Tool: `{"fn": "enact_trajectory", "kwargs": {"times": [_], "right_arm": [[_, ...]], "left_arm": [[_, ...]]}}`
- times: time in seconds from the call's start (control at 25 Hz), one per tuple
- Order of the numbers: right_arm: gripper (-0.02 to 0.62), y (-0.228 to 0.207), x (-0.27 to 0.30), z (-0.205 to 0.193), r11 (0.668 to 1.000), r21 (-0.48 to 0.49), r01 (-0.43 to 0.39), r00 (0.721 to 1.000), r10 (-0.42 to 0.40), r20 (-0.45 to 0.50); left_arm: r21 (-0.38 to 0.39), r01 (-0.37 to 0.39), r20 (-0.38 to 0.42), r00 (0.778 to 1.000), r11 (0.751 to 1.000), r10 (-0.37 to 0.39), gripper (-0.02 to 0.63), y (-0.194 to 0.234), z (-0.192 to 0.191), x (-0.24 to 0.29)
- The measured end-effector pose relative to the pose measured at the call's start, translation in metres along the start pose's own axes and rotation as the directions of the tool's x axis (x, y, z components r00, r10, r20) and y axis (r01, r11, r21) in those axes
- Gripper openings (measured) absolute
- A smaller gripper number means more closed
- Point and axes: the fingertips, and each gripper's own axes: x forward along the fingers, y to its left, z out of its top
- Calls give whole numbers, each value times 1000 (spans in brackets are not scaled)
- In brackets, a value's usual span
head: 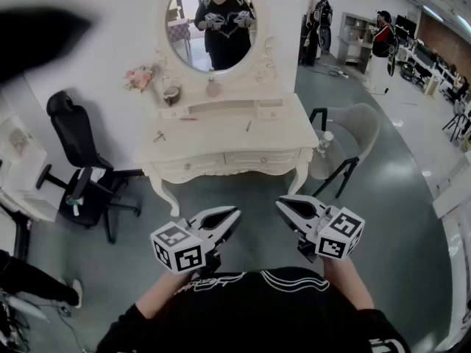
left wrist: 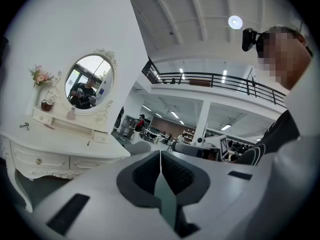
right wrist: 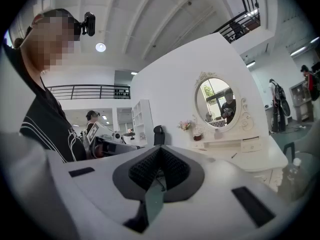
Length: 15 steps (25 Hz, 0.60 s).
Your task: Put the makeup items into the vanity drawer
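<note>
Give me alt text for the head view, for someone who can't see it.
Two shut, empty grippers, the left gripper and the right gripper, point toward a white vanity table with an oval mirror; its drawers look closed.

We hold our left gripper level, jaws together. Our right gripper: level, jaws together.

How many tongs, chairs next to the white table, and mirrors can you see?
Tongs: 2, left tongs and right tongs
Chairs by the white table: 2, black chair and grey chair
Mirror: 1
Total: 5
</note>
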Motion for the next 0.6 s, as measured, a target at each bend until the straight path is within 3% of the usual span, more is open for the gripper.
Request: {"fn": "enact_trajectory", "kwargs": {"times": [0.28,0.52,0.6], "right_arm": [[26,-10,-8,-9,999,28,37,999,-36,-25],[31,-24,-12,-10,996,65,57,998,-58,15],[60,-30,-7,-12,996,55,65,998,-65,1]], "left_arm": [[-3,-8,-16,1000,1000,8,28,3,-1,7],[0,1,-25,1000,1000,-1,28,10,-1,16],[-1,4,-32,999,1000,-4,28,16,-1,20]]}}
